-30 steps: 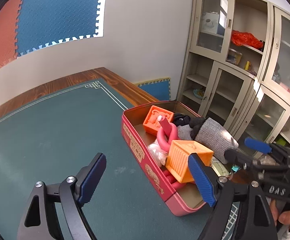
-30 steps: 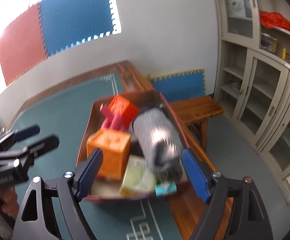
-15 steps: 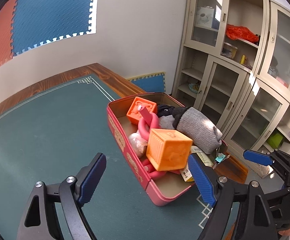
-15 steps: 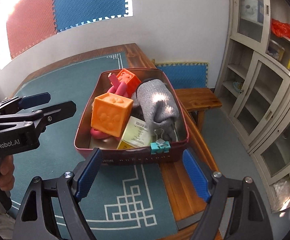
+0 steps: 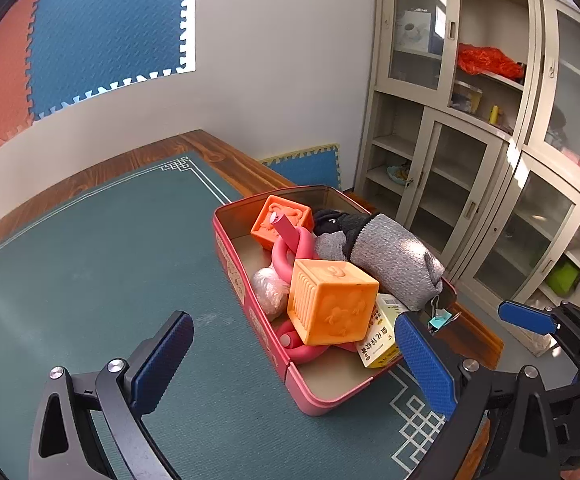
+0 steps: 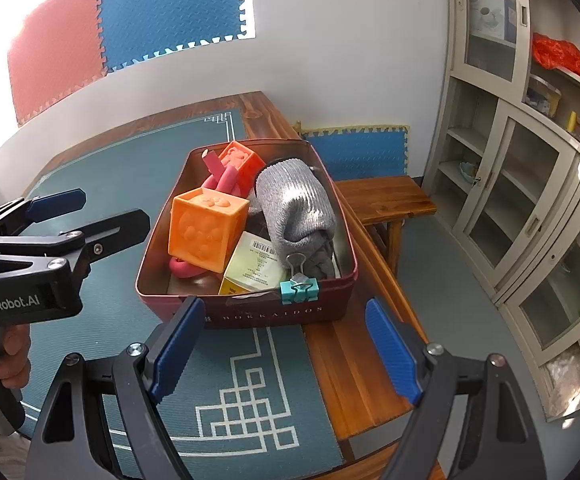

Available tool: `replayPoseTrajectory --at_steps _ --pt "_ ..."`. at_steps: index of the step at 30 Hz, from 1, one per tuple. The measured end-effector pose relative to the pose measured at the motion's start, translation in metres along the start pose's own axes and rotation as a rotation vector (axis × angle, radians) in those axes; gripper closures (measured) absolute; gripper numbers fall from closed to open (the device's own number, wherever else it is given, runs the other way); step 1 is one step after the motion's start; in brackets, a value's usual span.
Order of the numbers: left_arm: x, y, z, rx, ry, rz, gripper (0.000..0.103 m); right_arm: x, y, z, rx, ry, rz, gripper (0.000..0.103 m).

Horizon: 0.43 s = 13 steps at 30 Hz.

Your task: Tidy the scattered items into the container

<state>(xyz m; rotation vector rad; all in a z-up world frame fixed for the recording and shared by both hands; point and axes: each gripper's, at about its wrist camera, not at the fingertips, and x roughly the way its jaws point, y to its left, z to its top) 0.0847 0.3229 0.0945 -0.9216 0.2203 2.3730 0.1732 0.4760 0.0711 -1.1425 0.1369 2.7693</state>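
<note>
A red tin point(image 5: 246, 292) point(image 6: 250, 314) sits at the right edge of the green table mat. It holds two orange cubes point(image 5: 329, 306) point(image 6: 206, 230), a pink ring toy point(image 5: 290, 248), a grey rolled sock point(image 5: 393, 264) point(image 6: 295, 208), a yellow carton point(image 6: 250, 268) and a clear bag point(image 5: 268, 290). A teal binder clip point(image 6: 299, 289) is clipped on the tin's near rim. My left gripper point(image 5: 293, 364) is open and empty, just short of the tin. My right gripper point(image 6: 282, 350) is open and empty, in front of the tin.
The green mat point(image 5: 90, 260) covers a wooden table point(image 6: 353, 364). A wooden bench point(image 6: 385, 198) stands beside the table on the right. Grey glass-door cabinets point(image 5: 469, 120) line the right wall. Foam mats hang on the back wall point(image 6: 130, 20).
Both grippers have drawn back from the tin, which now looks farther away. The right gripper's view went from blurred over the tin to steady in front of it.
</note>
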Motion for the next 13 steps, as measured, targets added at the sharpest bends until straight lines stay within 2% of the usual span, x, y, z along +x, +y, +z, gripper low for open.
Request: replayPoseTrajectory --at_steps 9,13 --pt "0.0034 0.0015 0.0004 -0.001 0.002 0.015 0.001 0.0041 -0.0015 0.001 0.008 0.003 -0.011 0.018" --pt "0.0007 -0.0004 -0.0011 0.024 -0.026 0.033 0.001 0.0061 -0.0015 0.0005 0.012 0.006 -0.009 0.018"
